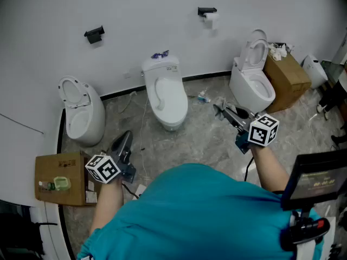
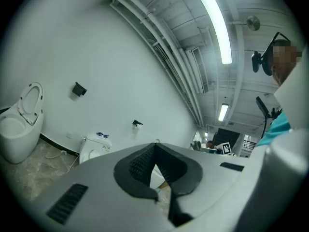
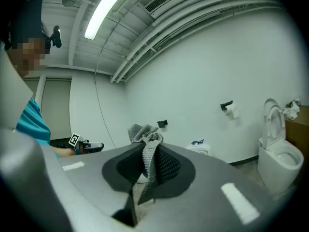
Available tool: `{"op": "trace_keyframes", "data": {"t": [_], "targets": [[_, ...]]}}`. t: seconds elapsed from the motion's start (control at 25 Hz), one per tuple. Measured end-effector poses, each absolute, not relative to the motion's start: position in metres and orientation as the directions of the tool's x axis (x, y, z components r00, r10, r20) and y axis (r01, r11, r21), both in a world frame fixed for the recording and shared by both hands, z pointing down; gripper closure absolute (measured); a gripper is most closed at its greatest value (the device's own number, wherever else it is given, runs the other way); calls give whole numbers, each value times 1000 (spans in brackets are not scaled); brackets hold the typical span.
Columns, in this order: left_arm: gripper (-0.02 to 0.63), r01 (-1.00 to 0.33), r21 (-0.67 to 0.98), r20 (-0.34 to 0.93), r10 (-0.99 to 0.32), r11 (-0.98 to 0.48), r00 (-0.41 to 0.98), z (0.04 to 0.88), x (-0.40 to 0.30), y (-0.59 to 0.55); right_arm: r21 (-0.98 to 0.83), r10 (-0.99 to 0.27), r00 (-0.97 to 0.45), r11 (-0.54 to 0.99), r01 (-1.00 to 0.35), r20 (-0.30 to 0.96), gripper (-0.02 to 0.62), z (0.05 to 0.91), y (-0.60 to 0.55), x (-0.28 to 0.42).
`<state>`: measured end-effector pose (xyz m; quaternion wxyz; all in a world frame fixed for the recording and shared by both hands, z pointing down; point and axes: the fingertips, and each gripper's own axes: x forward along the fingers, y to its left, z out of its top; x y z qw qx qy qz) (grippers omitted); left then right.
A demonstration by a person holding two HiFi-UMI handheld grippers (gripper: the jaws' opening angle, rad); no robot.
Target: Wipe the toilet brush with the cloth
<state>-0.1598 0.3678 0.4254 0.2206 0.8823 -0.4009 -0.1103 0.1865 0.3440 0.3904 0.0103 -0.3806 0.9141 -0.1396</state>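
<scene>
A grey knitted cloth [image 3: 144, 138] is pinched in my right gripper [image 3: 149, 154], with a crumpled end sticking out above the jaws. In the head view that right gripper [image 1: 221, 110] is held level in front of the right toilet, the cloth [image 1: 219, 104] at its tip. My left gripper [image 1: 125, 140] is level at the lower left, jaws together with nothing between them. In its own view the left gripper [image 2: 154, 151] faces the middle toilet [image 2: 94, 146]. A small blue and white item [image 1: 203, 97] lies on the floor; I cannot tell whether it is the brush.
Three white toilets stand along the wall: left [image 1: 81, 111], middle [image 1: 165, 91], right [image 1: 252, 80]. Cardboard boxes sit at the lower left [image 1: 59, 179] and far right [image 1: 287, 78]. Cables [image 1: 142, 118] trail over the marble floor. A screen on a stand [image 1: 317, 180] is at my right.
</scene>
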Motion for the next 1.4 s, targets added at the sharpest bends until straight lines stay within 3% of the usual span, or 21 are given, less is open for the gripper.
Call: {"op": "trace_keyframes", "data": {"t": [0.72, 1.04, 1.4], "targets": [[601, -659, 498, -13, -765, -563, 644, 457, -145, 354, -315, -673, -737, 687, -655, 62, 551, 414, 334, 198], [601, -658, 514, 1, -767, -550, 641, 443, -43, 363, -307, -633, -770, 719, -624, 82, 551, 401, 343, 281], [601, -658, 539, 40, -764, -526, 644, 458, -32, 342, -328, -620, -779, 719, -613, 96, 551, 417, 314, 286]]}}
